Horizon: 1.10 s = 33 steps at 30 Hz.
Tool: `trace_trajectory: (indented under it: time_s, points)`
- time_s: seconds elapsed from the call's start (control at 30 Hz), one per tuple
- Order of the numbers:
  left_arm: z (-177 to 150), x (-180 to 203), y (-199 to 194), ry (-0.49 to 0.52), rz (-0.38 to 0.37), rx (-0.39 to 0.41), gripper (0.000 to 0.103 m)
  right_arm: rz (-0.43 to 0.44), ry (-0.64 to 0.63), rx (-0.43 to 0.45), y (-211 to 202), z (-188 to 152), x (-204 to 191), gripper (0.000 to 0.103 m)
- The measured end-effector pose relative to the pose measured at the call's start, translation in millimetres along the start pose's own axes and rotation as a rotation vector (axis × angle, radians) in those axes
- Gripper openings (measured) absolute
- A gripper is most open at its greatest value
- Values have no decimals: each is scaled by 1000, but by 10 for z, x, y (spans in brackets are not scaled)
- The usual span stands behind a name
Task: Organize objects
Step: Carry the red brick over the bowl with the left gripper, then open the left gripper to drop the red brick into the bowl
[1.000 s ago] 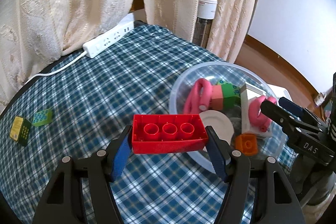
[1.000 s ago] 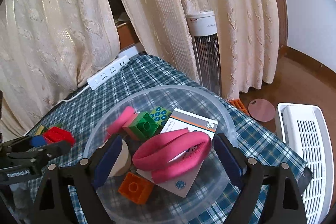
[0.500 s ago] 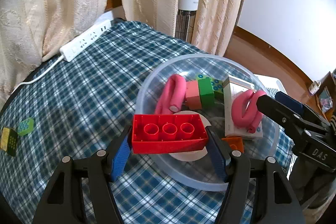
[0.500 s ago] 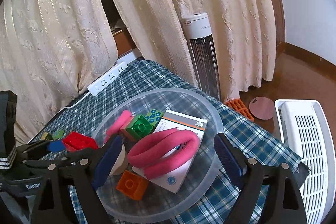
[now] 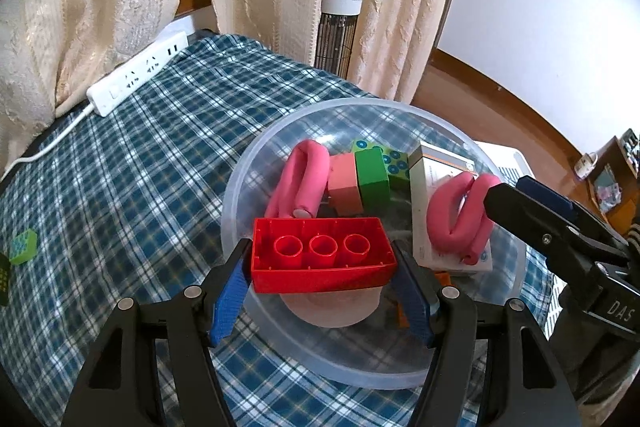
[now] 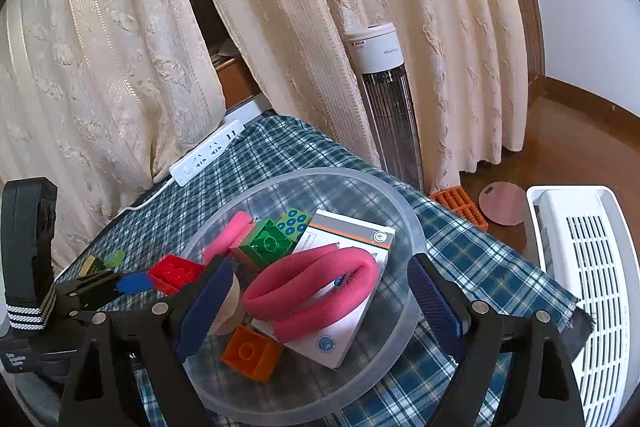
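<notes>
My left gripper (image 5: 321, 259) is shut on a red brick (image 5: 320, 277), held studs-down, hollow side up, over the near rim of a clear plastic bowl (image 5: 256, 147). The bowl holds a pink foam loop (image 6: 312, 291) lying on a white box (image 6: 348, 243), a green brick (image 6: 264, 245), an orange brick (image 6: 250, 351), a pink roller (image 5: 298, 183) and a salmon block (image 5: 344, 183). My right gripper (image 6: 318, 267) hovers open over the bowl's right side, its pads apart from everything. In the right wrist view the left gripper (image 6: 132, 283) and its red brick (image 6: 174, 273) show at the bowl's left edge.
The bowl stands on a blue plaid cloth (image 5: 140, 167). A white power strip (image 5: 136, 79) lies at the back by cream curtains. A small green block (image 5: 24, 247) sits far left. Past the table's right edge stand a tower heater (image 6: 384, 99) and a white appliance (image 6: 584, 287).
My left gripper has carried the red brick to the right, from beside the bowl to over its near rim. The right gripper has hardly shifted and stays open.
</notes>
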<state>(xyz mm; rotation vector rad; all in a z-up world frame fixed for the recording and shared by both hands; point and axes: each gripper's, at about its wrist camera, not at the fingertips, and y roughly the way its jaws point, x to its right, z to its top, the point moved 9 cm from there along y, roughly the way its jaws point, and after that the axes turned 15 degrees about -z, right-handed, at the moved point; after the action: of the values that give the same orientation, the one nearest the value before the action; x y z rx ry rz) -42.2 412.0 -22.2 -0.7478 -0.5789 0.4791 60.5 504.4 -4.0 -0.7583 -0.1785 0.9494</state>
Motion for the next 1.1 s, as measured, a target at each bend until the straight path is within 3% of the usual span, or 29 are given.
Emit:
trace_trajectory:
  time_s: [0.63,1.1]
  points:
    - [-35,23,-97,-2,-30,16,69,-1,-9,8,-75,-12,-69,92]
    - [-86,-171,-412,-19,14,72,69,18,-44,9,-149,-61,-324,92]
